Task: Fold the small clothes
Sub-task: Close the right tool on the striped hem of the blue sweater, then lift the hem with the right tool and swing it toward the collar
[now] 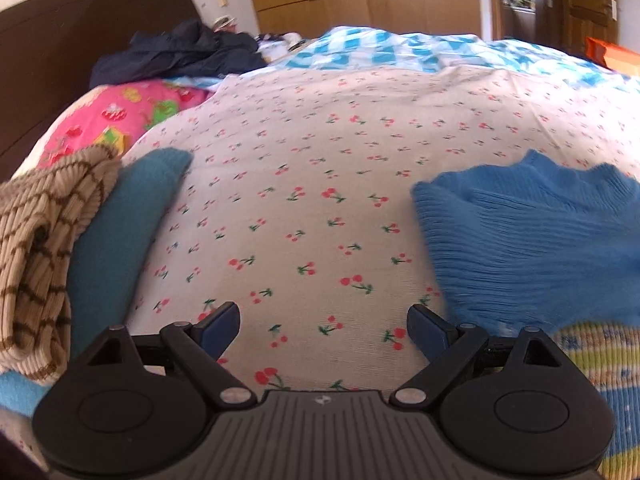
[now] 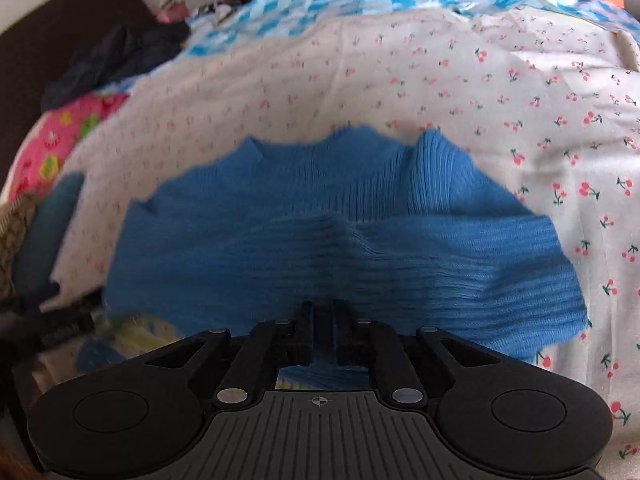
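Observation:
A blue ribbed sweater point(image 2: 320, 220) lies rumpled on the cherry-print sheet point(image 2: 520, 100). My right gripper point(image 2: 322, 320) is shut on a fold of its near edge, and blue knit shows between the fingers. In the left wrist view the same sweater point(image 1: 532, 240) lies at the right. My left gripper point(image 1: 323, 328) hovers open over the bare sheet point(image 1: 320, 200) to the left of the sweater, with nothing between its fingers. The right wrist view is blurred by motion.
A beige knit with brown stripes point(image 1: 40, 248) and a teal garment point(image 1: 120, 220) are piled at the left. A pastel striped garment point(image 1: 592, 360) lies under the sweater's near side. Farther back are a pink pillow point(image 1: 120, 120), a dark jacket point(image 1: 180, 52) and a blue checked quilt point(image 1: 380, 48).

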A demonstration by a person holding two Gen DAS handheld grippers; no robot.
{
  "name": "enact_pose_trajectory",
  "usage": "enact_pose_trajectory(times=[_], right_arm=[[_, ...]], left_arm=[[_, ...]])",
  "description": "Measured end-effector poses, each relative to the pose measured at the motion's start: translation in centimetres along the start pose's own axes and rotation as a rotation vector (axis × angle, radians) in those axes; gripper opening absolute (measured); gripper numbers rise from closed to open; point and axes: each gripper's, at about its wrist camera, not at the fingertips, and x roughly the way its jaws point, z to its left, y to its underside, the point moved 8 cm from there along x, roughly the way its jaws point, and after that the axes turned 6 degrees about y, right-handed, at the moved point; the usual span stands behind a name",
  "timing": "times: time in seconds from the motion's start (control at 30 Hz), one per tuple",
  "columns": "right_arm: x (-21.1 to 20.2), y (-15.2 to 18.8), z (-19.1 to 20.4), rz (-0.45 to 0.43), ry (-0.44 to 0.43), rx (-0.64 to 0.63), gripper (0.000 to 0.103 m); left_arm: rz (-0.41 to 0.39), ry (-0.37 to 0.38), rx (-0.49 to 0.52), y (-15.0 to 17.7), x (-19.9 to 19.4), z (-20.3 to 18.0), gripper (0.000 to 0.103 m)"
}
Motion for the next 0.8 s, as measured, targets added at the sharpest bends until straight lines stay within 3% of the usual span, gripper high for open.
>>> enact_pose_trajectory(times=[0.13, 0.23, 0.3, 0.33, 0.37, 0.67, 0.73, 0.8], right_arm=[[-2.2, -0.3, 0.5, -0.002, 0.004, -0.043, 0.012], [-3.6, -2.7, 2.2, -0.073, -0.031, -0.086, 0.013], [-3.4, -4.2, 3.8, -0.108, -0.049, -0.143, 0.018], [-2.8, -4.9, 4.8, -0.112, -0.055, -0.185, 0.025], [-1.9, -5.4, 5.6, -0.106, -0.06, -0.227, 0.03], [2.7, -5.6, 10.8, -0.015, -0.115, -0.456, 0.032], [3.7, -5.2, 11.2, 0.02, -0.094, -0.499, 0.032], [4.2, -4.9, 11.5, 0.04, -0.075, -0.529, 0.025]], left_arm=[[0.016, 0.021, -0.025, 0.1, 0.3, 0.2, 0.096], [0.013, 0.032, -0.024, 0.1, 0.2, 0.1, 0.096], [0.012, 0.037, -0.026, 0.0, 0.2, 0.1, 0.096], [0.011, 0.039, -0.028, 0.0, 0.2, 0.1, 0.096], [0.009, 0.04, -0.03, 0.0, 0.1, 0.2, 0.096], [-0.011, 0.077, -0.041, -0.4, -0.2, 0.1, 0.096], [-0.013, 0.084, -0.048, -0.5, -0.2, 0.2, 0.096], [-0.013, 0.088, -0.058, -0.5, -0.2, 0.4, 0.096]])
